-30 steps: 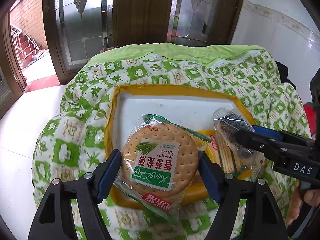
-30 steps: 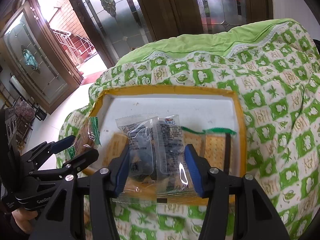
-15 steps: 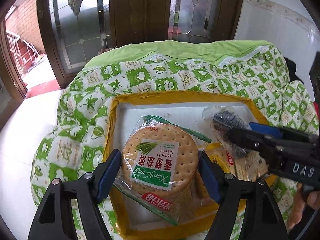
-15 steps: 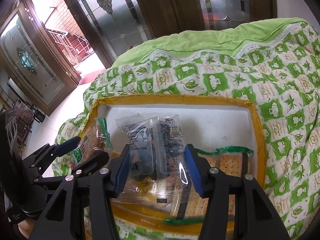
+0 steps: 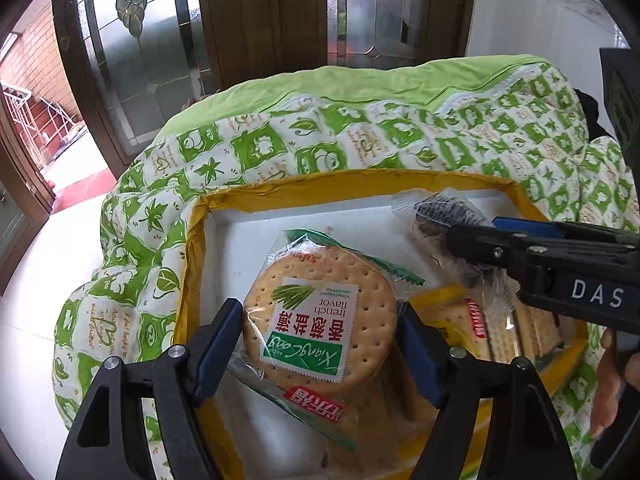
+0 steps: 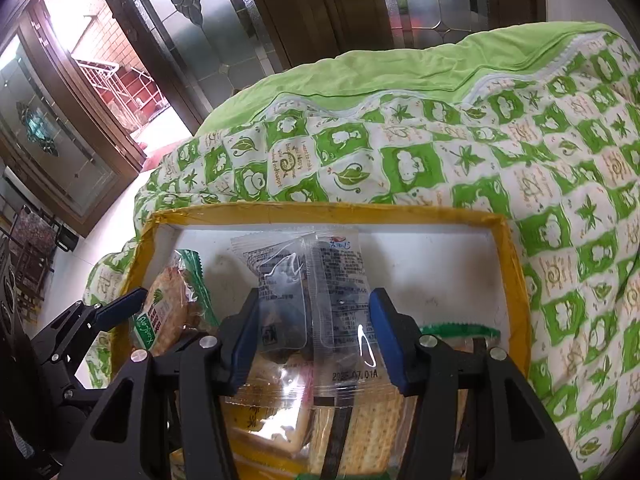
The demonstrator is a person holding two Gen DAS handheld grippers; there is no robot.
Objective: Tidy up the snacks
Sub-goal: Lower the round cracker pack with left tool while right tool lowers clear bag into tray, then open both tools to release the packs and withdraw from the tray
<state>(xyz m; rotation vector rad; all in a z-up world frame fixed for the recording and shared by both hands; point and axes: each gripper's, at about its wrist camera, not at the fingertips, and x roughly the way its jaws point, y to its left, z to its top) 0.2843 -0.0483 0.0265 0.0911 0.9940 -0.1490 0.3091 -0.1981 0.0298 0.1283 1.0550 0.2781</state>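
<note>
My left gripper (image 5: 320,332) is shut on a round biscuit pack (image 5: 318,312) with a green "XiangCong" label, held over the near left of a white tray with a yellow rim (image 5: 320,186). My right gripper (image 6: 312,336) is shut on a clear packet (image 6: 316,292) with a dark snack inside, held over the same tray (image 6: 320,210). The right gripper also shows in the left wrist view (image 5: 472,236), the left gripper in the right wrist view (image 6: 132,304). Square cracker packs (image 6: 360,420) lie in the tray under the grippers.
The tray rests on a green and white patterned quilt (image 5: 360,136) over a soft mound. Wood and glass doors (image 5: 260,20) stand behind it. White floor (image 5: 28,300) lies to the left. A white wall (image 5: 540,12) is at the right.
Both grippers have moved forward over the tray with their packs still held. The tray now fills more of both views, and the crackers lie closer beneath.
</note>
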